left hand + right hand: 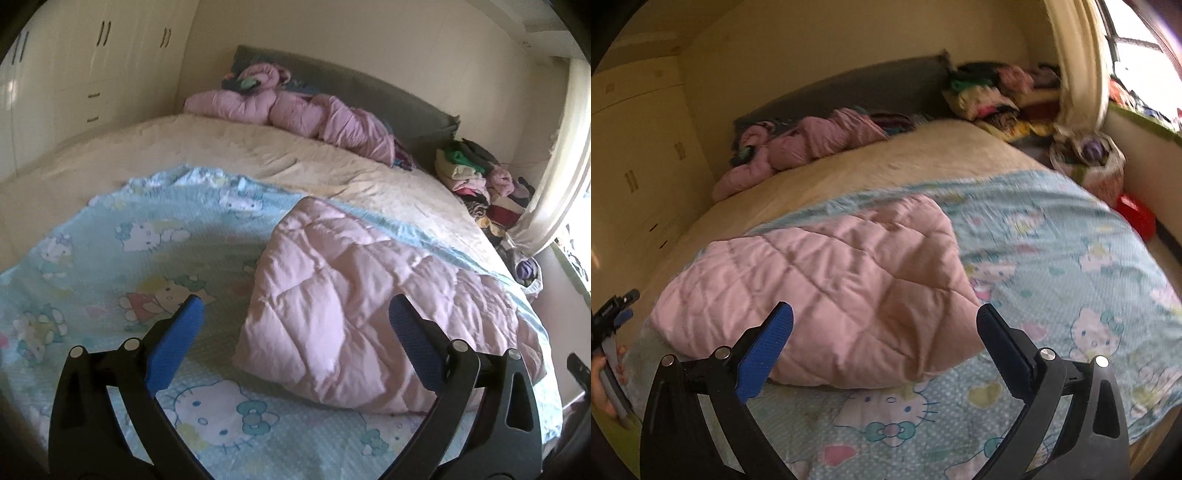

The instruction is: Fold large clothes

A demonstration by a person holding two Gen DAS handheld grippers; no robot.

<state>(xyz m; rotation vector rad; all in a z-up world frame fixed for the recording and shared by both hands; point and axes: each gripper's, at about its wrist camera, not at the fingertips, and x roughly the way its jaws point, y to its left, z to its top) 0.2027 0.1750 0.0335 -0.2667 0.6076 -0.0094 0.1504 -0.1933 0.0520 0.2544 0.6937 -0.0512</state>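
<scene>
Pink quilt (354, 332), cat-print sheet (147, 229), no legible writing

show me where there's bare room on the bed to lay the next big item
Free: the cream bedspread between the Hello Kitty sheet and the crumpled pink duvet by the headboard. Crowded: the folded pink quilt covers the sheet's window side; the clothes pile fills the far corner.

Home bedroom: bed (258, 155), wardrobe (92, 74), heaped clothes (476, 173).

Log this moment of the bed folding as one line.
left gripper: open, empty | right gripper: open, empty | pink quilt: folded, on cartoon-cat sheet
</scene>
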